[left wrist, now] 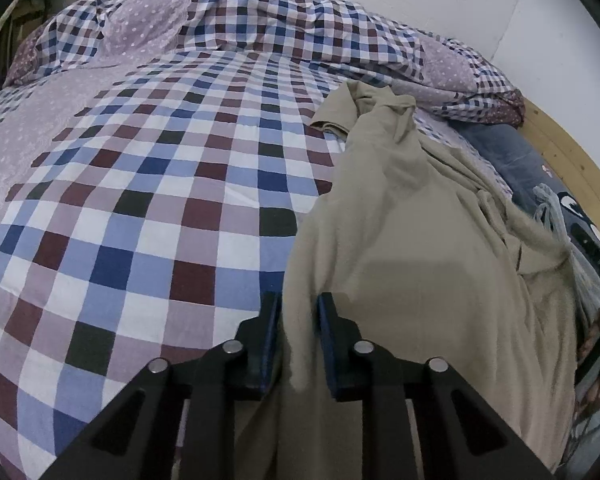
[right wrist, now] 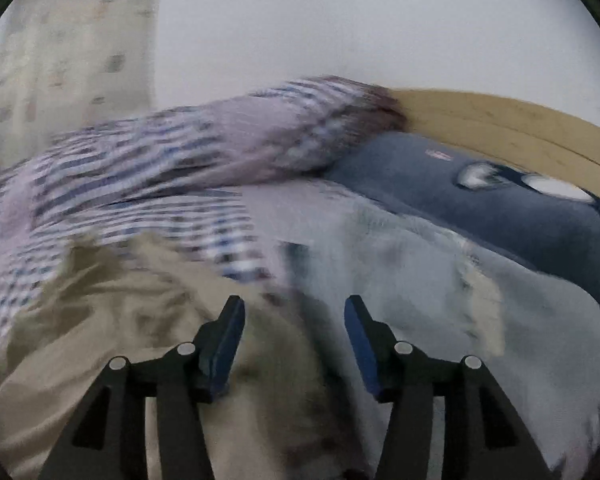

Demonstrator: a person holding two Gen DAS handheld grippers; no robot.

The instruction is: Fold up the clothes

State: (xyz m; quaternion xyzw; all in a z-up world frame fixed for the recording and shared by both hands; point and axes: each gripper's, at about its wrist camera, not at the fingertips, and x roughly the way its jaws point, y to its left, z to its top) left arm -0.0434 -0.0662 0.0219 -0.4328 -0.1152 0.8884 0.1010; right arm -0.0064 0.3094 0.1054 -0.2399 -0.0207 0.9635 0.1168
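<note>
A beige garment [left wrist: 420,240] lies crumpled along the right side of the checked bed cover [left wrist: 148,208]. My left gripper [left wrist: 299,300] is shut on a fold of its near left edge, and the cloth runs down between the blue pads. In the blurred right wrist view my right gripper [right wrist: 294,304] stands open above the bed with nothing between its fingers. The beige garment [right wrist: 112,312] lies below and to its left. A pale grey cloth [right wrist: 480,300] lies to its right.
A bunched checked and dotted duvet [left wrist: 300,28] lies along the far side by the white wall. A dark blue garment [right wrist: 480,200] rests against the curved wooden bed frame [right wrist: 520,120] on the right. Grey cloth with a cord [left wrist: 556,216] sits at the beige garment's right edge.
</note>
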